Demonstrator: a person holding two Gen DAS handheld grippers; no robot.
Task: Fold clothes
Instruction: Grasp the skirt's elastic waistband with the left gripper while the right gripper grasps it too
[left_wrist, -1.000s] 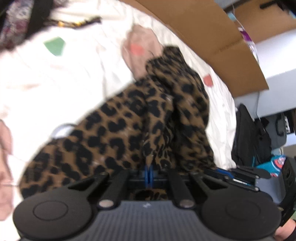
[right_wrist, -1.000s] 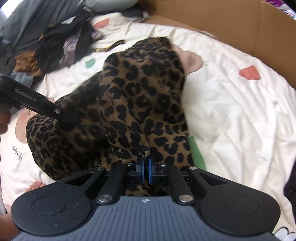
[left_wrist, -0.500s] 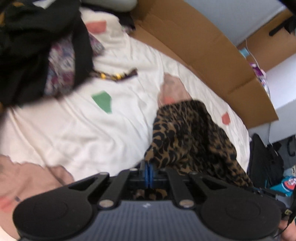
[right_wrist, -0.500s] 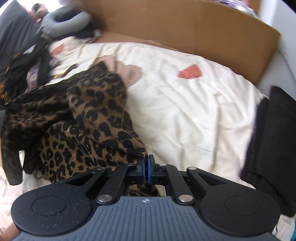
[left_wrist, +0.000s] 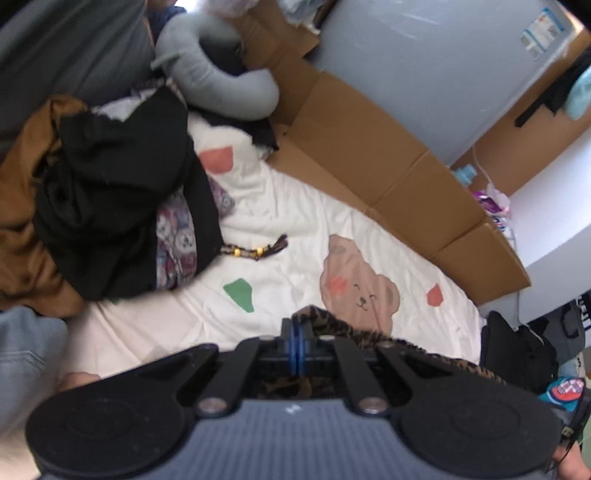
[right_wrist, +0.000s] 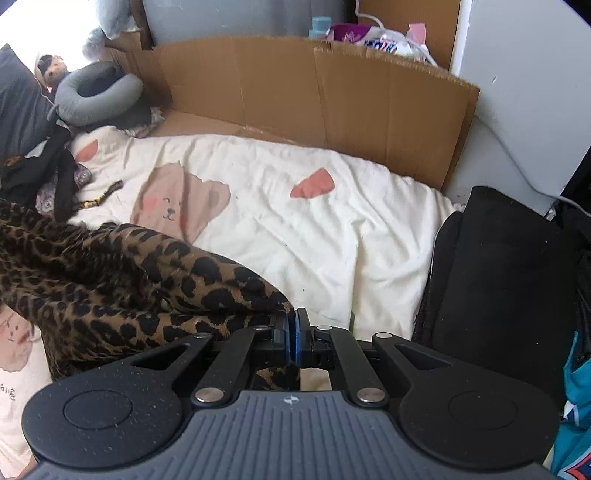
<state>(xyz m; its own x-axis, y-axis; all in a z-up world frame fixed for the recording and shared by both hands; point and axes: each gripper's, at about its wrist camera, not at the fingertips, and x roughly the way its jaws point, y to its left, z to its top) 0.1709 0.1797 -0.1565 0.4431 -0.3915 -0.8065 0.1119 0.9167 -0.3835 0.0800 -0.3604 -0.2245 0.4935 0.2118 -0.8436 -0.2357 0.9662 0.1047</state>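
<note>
Here both pairs of jaws are pinched tight on the leopard-print garment (right_wrist: 122, 273): the left gripper (left_wrist: 296, 345) clamps one edge and the right gripper (right_wrist: 292, 341) another, so the cloth hangs stretched between them above the cream bedsheet (right_wrist: 332, 236) with its bear print. Beyond, a heap of dark clothes (left_wrist: 110, 192) lies to the left, a grey neck pillow (left_wrist: 218, 85) sits behind it, and a cardboard sheet (right_wrist: 314, 96) stands along the far edge of the bed.

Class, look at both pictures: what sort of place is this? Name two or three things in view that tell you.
Most likely a lived-in bedroom: a bed with a cream bear-print sheet, a grey neck pillow at its head, and a heap of unfolded clothes lying on it.
</note>
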